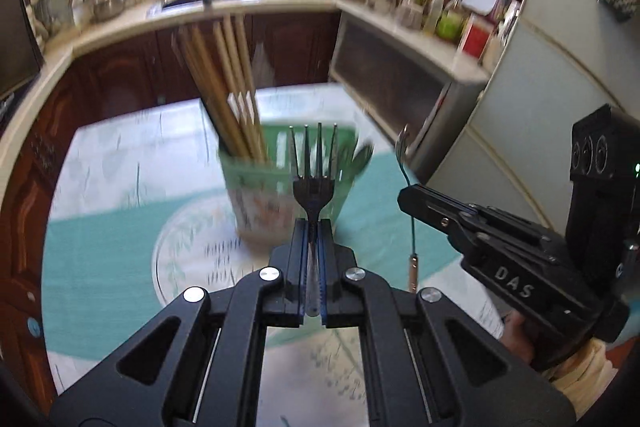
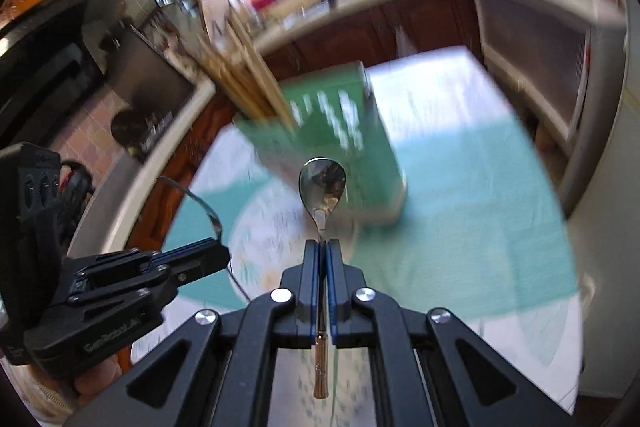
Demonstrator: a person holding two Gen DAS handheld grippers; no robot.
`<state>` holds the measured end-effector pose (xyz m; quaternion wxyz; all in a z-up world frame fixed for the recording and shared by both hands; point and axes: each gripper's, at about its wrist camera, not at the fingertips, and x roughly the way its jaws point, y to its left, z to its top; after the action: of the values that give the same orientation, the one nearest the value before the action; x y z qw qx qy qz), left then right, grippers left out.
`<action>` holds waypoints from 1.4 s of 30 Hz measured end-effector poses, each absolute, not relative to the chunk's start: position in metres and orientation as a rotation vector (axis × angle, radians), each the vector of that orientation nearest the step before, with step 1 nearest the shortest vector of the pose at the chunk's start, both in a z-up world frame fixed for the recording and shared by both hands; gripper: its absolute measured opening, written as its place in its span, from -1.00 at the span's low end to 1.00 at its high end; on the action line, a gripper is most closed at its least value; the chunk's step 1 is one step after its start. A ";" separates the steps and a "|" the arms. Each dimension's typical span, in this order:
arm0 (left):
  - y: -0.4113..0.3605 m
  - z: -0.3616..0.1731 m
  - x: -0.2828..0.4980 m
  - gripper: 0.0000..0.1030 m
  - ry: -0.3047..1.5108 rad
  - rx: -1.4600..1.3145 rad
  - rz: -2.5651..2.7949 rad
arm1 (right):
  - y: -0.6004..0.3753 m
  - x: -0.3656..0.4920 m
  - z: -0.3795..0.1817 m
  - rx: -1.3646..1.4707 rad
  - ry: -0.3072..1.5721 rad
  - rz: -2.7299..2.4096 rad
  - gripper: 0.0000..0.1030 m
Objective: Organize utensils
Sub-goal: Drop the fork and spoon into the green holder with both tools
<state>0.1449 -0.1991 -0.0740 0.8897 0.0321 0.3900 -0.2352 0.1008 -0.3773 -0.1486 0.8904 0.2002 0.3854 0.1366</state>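
Note:
My left gripper (image 1: 313, 227) is shut on a dark metal fork (image 1: 314, 167), tines pointing away, held above the table. My right gripper (image 2: 323, 247) is shut on a shiny spoon (image 2: 322, 183), bowl forward, its brass-coloured handle end hanging below the jaws. A green utensil holder (image 1: 280, 183) stands on the table ahead of both, with several wooden chopsticks (image 1: 224, 87) leaning out of its left side. The right gripper (image 1: 404, 197) with its spoon (image 1: 402, 155) shows at the right of the left wrist view. At the lower left of the right wrist view is the left gripper (image 2: 224, 251).
The table wears a white and teal cloth (image 1: 112, 251). Behind it a curved counter (image 1: 256, 7) with dark wood cabinets holds bottles, a sink tap and pots. A grey fridge (image 1: 540, 115) stands close on the right. A hand (image 1: 520, 339) grips the right tool.

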 end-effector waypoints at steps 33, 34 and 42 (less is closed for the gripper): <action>-0.207 -0.124 0.271 -0.95 0.766 0.012 -0.524 | -0.359 0.198 -0.153 0.144 0.426 0.286 -0.88; -0.206 -0.124 0.267 -0.94 0.763 0.023 -0.534 | -0.357 0.196 -0.152 0.139 0.429 0.282 -0.86; -0.198 -0.117 0.242 -0.94 0.768 0.038 -0.556 | -0.349 0.183 -0.147 0.096 0.471 0.260 -0.72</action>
<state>0.2424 -0.1977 -0.1171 0.8896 0.0182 0.3697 -0.2675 0.1830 -0.3490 -0.1474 0.9629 0.0473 0.2327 0.1285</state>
